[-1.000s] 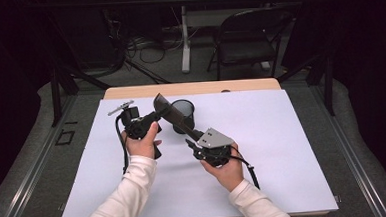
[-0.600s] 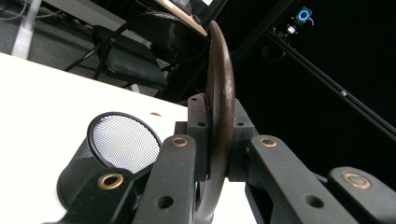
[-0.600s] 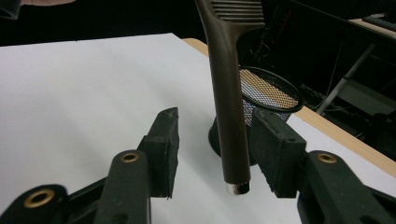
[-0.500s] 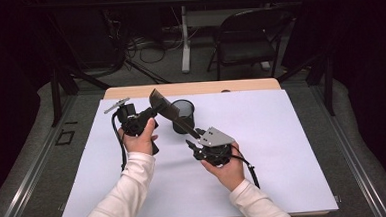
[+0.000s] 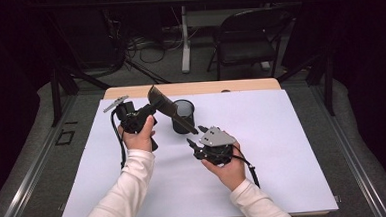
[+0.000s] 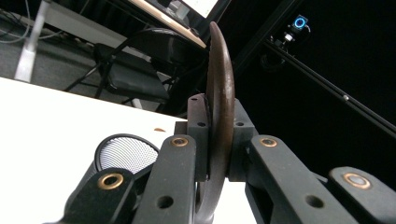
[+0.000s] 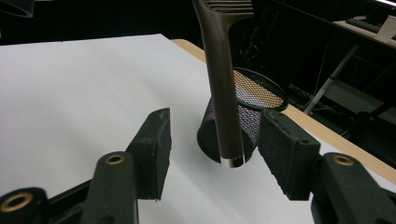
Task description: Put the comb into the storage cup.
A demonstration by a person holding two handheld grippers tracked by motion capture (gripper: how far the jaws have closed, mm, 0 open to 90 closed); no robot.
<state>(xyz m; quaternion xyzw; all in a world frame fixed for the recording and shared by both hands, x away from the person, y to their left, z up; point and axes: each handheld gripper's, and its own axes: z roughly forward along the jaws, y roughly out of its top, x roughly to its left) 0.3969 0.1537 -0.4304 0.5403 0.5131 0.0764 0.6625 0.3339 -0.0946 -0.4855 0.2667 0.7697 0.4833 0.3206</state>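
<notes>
Left hand-held gripper clamps the raised spatula; right hand-held gripper, just opening, straddles its handle.

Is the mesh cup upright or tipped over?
Upright: the mesh cup stands on its base on the white table, its open rim facing up.

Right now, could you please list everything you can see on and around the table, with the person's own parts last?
Slotted spatula: one, dark brown, held in the air over the sheet, handle end slanting down toward the right tongs.
Mesh cup: one, black, upright on the sheet behind the spatula.
Sheet: one, white, covering most of the table.
Table: one, light wood, its far edge bare.
Folding chair: one, black, on the floor beyond the table.
Left tongs: one, black, shut on the spatula's blade.
Right tongs: one, black, open, jaws either side of the handle tip without touching it; they have just been opening.
Sleeves: two, white, entering from the near edge.
</notes>
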